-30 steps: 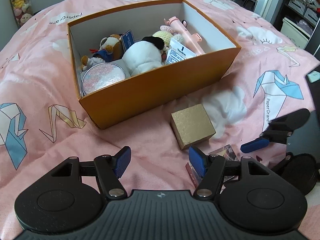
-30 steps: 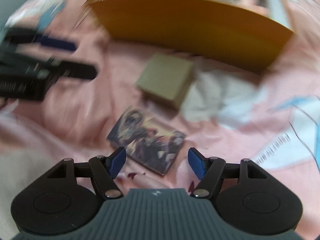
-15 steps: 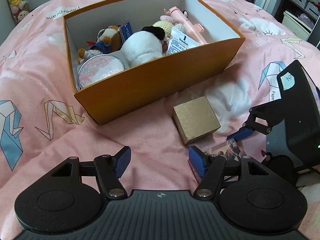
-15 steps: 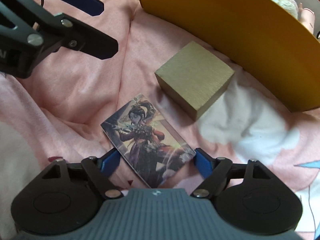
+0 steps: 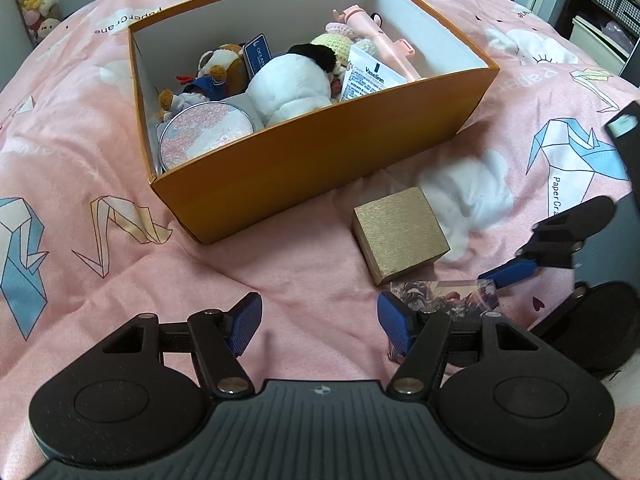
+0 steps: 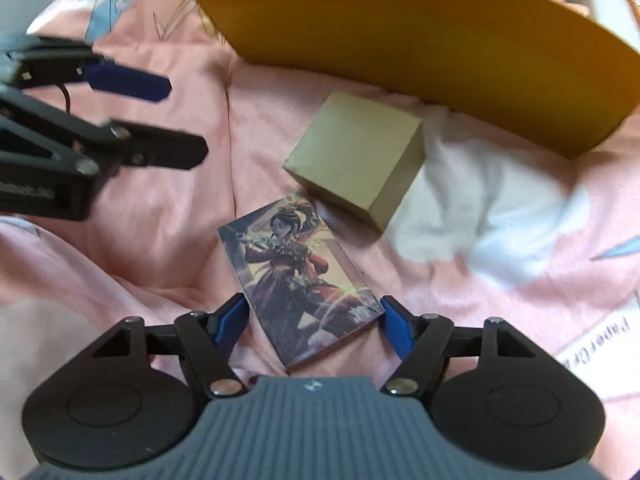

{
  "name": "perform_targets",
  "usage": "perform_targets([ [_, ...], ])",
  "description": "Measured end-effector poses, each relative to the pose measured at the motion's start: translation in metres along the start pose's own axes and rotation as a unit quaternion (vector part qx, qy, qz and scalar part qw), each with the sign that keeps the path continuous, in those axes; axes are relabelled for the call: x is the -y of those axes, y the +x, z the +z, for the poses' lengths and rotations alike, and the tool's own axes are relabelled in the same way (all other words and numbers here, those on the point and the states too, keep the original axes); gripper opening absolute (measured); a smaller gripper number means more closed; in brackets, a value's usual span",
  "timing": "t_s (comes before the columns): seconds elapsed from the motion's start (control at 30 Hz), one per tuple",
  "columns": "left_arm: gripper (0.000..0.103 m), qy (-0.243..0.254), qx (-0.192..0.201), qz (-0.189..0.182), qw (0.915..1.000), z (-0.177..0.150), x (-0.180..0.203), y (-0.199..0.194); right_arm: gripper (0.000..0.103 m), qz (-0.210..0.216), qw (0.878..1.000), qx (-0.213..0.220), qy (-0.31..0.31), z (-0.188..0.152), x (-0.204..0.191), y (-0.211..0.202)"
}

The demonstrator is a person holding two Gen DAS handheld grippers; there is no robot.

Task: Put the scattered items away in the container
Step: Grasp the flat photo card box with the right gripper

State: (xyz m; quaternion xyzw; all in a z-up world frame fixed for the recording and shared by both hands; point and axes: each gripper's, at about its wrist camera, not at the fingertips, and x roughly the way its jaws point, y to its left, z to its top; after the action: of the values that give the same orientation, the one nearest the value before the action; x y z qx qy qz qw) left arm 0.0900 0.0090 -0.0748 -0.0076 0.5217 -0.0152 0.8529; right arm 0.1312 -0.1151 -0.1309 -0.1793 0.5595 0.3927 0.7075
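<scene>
An orange box (image 5: 312, 168) stands on the pink bed and holds plush toys, a round tin and a pink item. A gold cube box (image 5: 400, 234) lies in front of it and shows in the right wrist view (image 6: 356, 160). A picture card box (image 6: 300, 276) lies beside the cube; it also shows in the left wrist view (image 5: 444, 294). My right gripper (image 6: 314, 320) is shut on the card box, one pad on each long side. My left gripper (image 5: 320, 320) is open and empty over bare bedding, left of the card box.
The pink bedspread (image 5: 80, 208) with crane prints is soft and creased. Plush toys (image 5: 34, 0) sit at the far left. Shelves and bins (image 5: 600, 8) stand at the far right. My left gripper's fingers (image 6: 132, 80) show at the left of the right wrist view.
My right gripper moved forward over the card box and closed its pads against the sides. The card box now sits tilted up. My left gripper shifted only slightly.
</scene>
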Motion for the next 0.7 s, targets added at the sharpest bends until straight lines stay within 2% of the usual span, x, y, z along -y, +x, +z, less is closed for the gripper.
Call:
perform_targets([
  [0.13, 0.075, 0.0, 0.0, 0.001, 1.0, 0.0, 0.0, 0.0, 0.069, -0.02, 1.0, 0.011, 0.004, 0.004, -0.006, -0.02],
  [0.27, 0.075, 0.001, 0.001, 0.001, 1.0, 0.0, 0.0, 0.0, 0.069, -0.091, 0.995, 0.013, -0.023, -0.004, -0.001, -0.033],
  [0.47, 0.075, 0.003, 0.001, 0.003, 1.0, -0.001, 0.001, -0.001, 0.069, -0.154, 0.987, 0.012, -0.037, -0.012, 0.016, -0.043],
  [0.7, 0.075, 0.006, 0.002, 0.007, 1.0, 0.0, 0.003, -0.003, 0.068, -0.152, 0.987, 0.029, -0.04, -0.011, 0.02, -0.06],
])
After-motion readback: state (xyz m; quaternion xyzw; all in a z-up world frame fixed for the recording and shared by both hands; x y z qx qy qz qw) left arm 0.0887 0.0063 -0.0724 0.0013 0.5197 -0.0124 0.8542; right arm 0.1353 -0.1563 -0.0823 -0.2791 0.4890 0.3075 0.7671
